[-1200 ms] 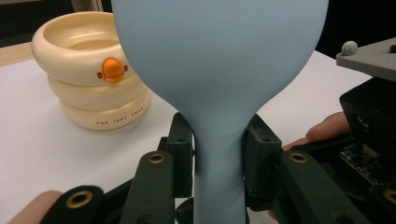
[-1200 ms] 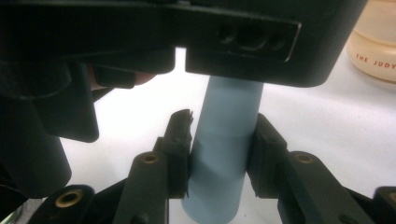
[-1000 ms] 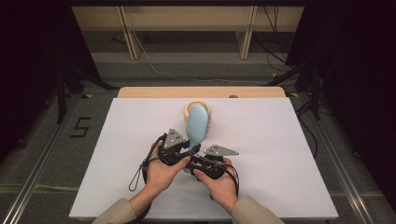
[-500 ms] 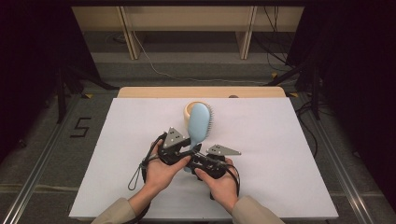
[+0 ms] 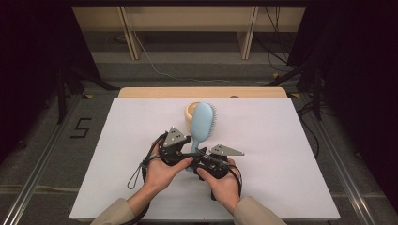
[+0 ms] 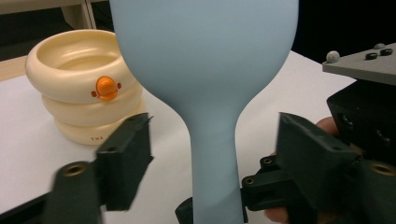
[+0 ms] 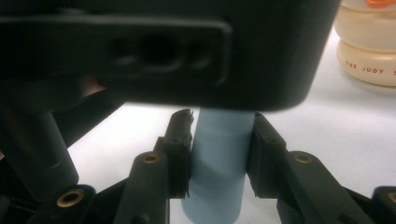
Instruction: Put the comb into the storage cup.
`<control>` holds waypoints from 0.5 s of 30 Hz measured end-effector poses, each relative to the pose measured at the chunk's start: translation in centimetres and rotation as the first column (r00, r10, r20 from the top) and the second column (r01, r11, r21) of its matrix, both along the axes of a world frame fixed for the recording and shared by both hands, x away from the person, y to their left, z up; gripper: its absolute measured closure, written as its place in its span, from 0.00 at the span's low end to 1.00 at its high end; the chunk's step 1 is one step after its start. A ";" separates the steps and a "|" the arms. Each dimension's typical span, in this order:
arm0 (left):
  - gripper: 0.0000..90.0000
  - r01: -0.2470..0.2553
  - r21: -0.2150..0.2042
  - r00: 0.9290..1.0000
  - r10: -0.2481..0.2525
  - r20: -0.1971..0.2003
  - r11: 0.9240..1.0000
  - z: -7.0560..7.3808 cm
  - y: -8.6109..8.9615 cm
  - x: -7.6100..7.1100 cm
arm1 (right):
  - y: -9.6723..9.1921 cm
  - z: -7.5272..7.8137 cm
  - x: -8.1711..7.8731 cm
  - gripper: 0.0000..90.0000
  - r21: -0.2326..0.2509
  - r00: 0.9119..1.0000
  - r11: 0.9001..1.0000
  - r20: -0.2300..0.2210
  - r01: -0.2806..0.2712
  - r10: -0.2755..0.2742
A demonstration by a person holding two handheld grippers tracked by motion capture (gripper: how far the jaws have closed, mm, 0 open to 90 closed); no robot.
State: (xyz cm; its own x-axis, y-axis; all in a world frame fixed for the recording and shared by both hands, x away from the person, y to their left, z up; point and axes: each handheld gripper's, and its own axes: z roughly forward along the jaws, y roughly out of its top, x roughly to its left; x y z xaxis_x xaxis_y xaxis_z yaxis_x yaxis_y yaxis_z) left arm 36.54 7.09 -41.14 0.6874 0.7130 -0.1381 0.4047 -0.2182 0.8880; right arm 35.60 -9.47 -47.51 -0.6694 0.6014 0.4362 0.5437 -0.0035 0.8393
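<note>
From above, my two hands meet near the middle of the white table (image 5: 117,154), holding a pale blue plastic hairbrush (image 5: 202,123) whose head reaches far toward a cream ringed plastic cup (image 5: 190,112). My right gripper (image 7: 219,140) is clamped on the brush handle, clear in its own view. My left gripper (image 6: 212,154) stands released, jaws apart either side of the handle. The handle's end is hidden from above.

hairbrush (image 6: 205,70) head cropped; cup (image 7: 369,46) too
</note>
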 end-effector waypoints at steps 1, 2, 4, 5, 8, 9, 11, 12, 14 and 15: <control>0.24 0.001 0.003 1.000 -0.001 -0.001 1.000 0.0 0.0 0.0 | 0.0 0.0 0.0 0.73 0.002 1.000 1.000 -0.001 0.001 -0.001; 0.21 0.002 0.007 1.000 -0.002 -0.002 1.000 0.0 -0.1 0.0 | 0.0 0.0 0.0 0.73 0.003 1.000 1.000 -0.002 0.001 -0.001; 0.17 0.003 0.022 1.000 -0.003 0.006 1.000 0.1 -0.1 0.0 | 0.0 0.0 0.0 0.73 0.004 1.000 1.000 -0.004 0.001 -0.001; 0.17 0.002 0.029 1.000 -0.003 0.011 1.000 0.1 -0.1 0.0 | 0.0 0.1 0.0 0.73 0.004 1.000 1.000 -0.004 0.002 -0.002; 0.12 0.009 0.033 1.000 -0.010 0.017 0.999 0.3 0.0 0.1 | 0.0 0.0 0.0 0.73 0.003 1.000 1.000 -0.005 0.002 -0.002; 0.11 0.013 0.028 1.000 -0.013 0.016 1.000 0.3 0.0 0.1 | 0.0 0.0 0.0 0.73 0.004 1.000 1.000 -0.004 0.002 -0.002; 0.04 0.018 0.028 1.000 -0.019 0.019 0.999 0.4 0.1 0.1 | -0.1 0.0 0.0 0.73 0.005 1.000 1.000 -0.004 0.002 -0.002; 0.02 0.022 0.037 0.999 -0.023 0.023 0.999 0.5 0.1 0.1 | -0.1 0.0 0.0 0.73 0.006 1.000 1.000 -0.004 0.003 -0.003; 0.00 0.026 0.043 0.999 -0.028 0.024 0.999 0.5 0.0 0.0 | -0.1 0.0 0.0 0.73 0.008 1.000 1.000 -0.006 0.005 -0.005; 0.00 0.028 0.046 0.999 -0.029 0.025 0.999 0.6 0.0 0.0 | -0.1 0.0 0.0 0.73 0.010 1.000 1.000 -0.007 0.007 -0.007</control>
State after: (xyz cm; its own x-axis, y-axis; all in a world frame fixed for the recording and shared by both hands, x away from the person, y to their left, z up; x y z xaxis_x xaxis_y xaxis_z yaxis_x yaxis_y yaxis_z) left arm 36.57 7.14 -40.55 0.7102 0.6985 -0.0876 0.3749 -0.2699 0.8869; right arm 35.62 -9.58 -47.48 -0.6624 0.6014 0.4467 0.5493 -0.0156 0.8355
